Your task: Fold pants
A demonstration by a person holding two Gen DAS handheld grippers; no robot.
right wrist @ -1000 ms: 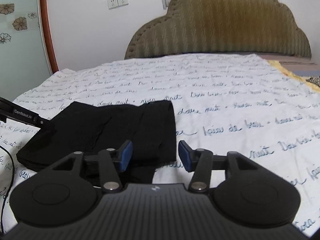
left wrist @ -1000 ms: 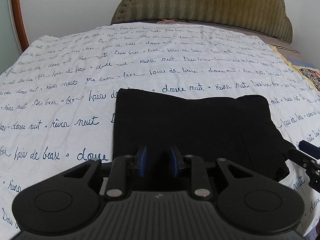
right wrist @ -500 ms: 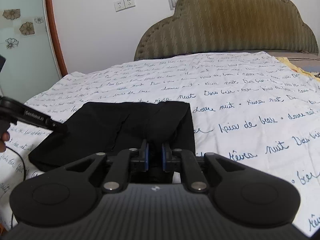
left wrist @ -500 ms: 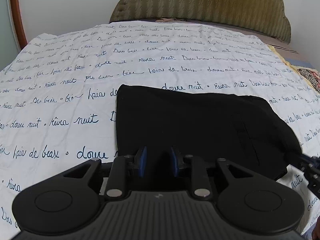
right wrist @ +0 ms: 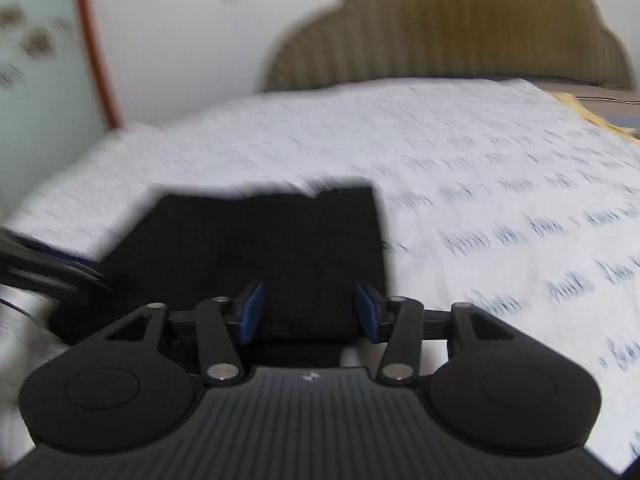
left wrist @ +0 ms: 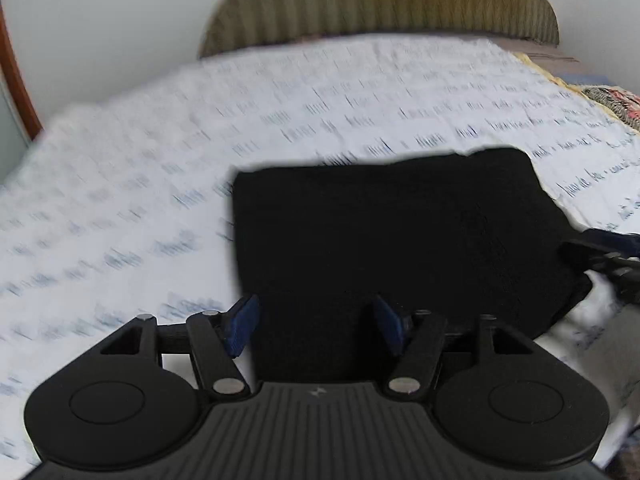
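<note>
The black pants (left wrist: 392, 232) lie folded into a compact rectangle on the white bed sheet; they also show in the right wrist view (right wrist: 264, 240). My left gripper (left wrist: 316, 330) is open, its blue pads spread over the near edge of the pants, holding nothing. My right gripper (right wrist: 307, 312) is open too, its pads spread above the near right part of the pants. The right gripper shows at the right edge of the left wrist view (left wrist: 604, 256), and the left gripper at the left edge of the right wrist view (right wrist: 40, 264). Both views are motion-blurred.
The white sheet (left wrist: 120, 208) with blue handwriting print covers the bed. An olive padded headboard (right wrist: 448, 28) stands at the far end against a white wall. A patterned cloth (left wrist: 616, 102) lies at the far right edge.
Both grippers have opened: the left from a narrow gap, the right from shut. Both have pulled back and tilted, and the views have become blurred. The pants stay folded on the sheet.
</note>
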